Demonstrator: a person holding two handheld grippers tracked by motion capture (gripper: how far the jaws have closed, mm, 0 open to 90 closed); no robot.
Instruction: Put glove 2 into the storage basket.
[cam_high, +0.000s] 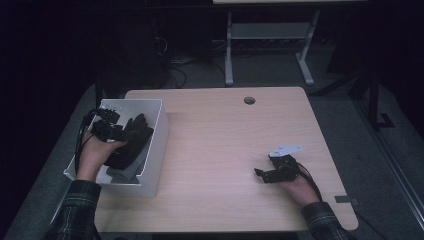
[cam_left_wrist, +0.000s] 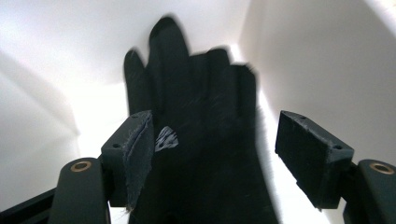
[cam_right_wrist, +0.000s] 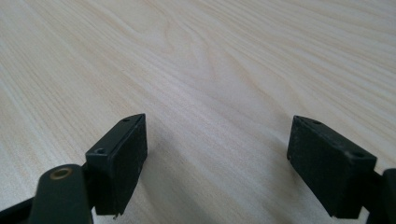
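I see a black glove (cam_left_wrist: 196, 140) lying in the white bin (cam_high: 156, 145) at the left edge of the table (cam_high: 235, 150). Its fingers point away from me toward the bin's far wall, and a small pale mark shows on it near the cuff side. It rests on other dark and grey things in the bin, which I cannot make out.

My left gripper (cam_high: 131, 134) hangs over the bin, held level and pointing right across it. Its jaws stand wide with the glove between them; the right pad is clear of the fabric, and I cannot tell whether the left pad touches it.

My right gripper (cam_high: 260, 173) sits low over the near right part of the table, pointing left, jaws wide with only bare wood between them. Both forearms wear plaid sleeves (cam_high: 75, 210).
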